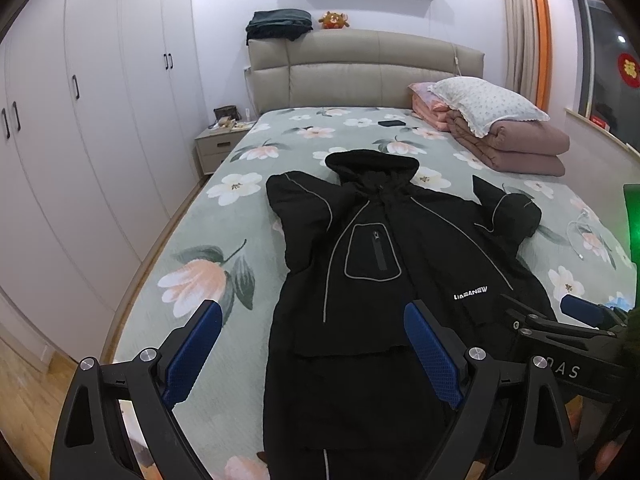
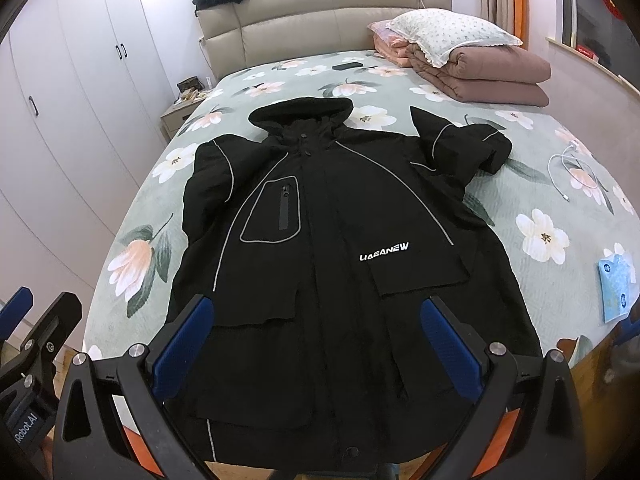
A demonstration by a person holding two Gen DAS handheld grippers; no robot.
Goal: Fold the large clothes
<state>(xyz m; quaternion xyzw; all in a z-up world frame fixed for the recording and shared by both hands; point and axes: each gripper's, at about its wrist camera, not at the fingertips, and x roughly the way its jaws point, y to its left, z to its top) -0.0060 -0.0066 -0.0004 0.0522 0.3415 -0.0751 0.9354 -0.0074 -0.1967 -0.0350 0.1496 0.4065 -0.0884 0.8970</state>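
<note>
Floral green bedsheet point(image 2: 120, 216) is covered by a black hooded jacket with grey piping point(image 2: 328, 240), laid face-up. Left gripper point(image 1: 312, 344) and right gripper point(image 2: 316, 340) are held wide open, empty. Folding isn't started; sleeves probably get tucked inward first.

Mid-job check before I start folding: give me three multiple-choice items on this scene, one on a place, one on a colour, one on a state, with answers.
1. Where is the white pillow?
A. on the folded quilts
B. on the jacket
C. on the nightstand

2. What colour is the jacket's piping?
A. red
B. grey
C. yellow

3. How does the jacket lie?
A. folded in half
B. rolled up
C. spread flat, front up

Answers:
1 A, it rests on the folded quilts near the headboard.
2 B, grey lines edge the chest pocket.
3 C, with the left gripper and right gripper open above the hem.
</note>
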